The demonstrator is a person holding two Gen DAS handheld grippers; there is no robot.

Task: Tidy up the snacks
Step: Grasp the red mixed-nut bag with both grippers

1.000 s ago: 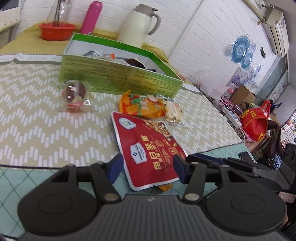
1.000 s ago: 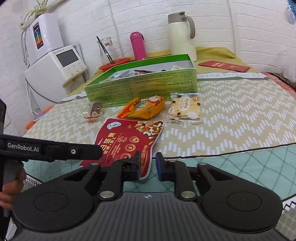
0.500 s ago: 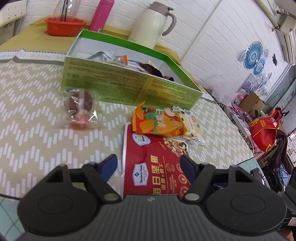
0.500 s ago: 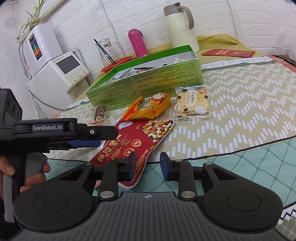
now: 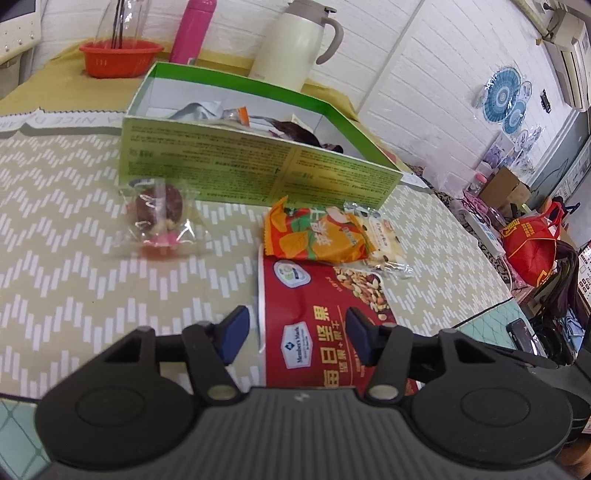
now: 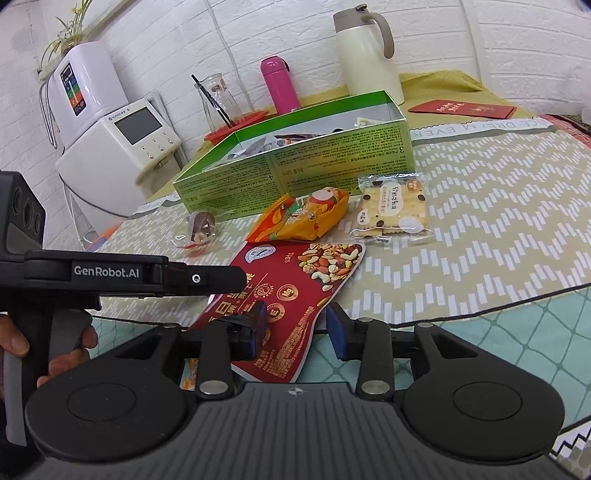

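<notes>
Left gripper (image 5: 295,334) tilts downward, jaws closing with pads apart. Right gripper (image 6: 295,328) angles down too, jaws opening. A hand (image 6: 55,354) clasps the left handle.

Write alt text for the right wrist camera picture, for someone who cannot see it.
The right gripper, its jaws opening, straddles the near end of a red nut pouch on a zigzag tablecloth. Beyond lie an orange snack pack, a cracker packet and an open green box.

Cream jug (image 5: 295,40), pink flask (image 5: 192,31), possibly a glass carafe (image 6: 218,99).
</notes>
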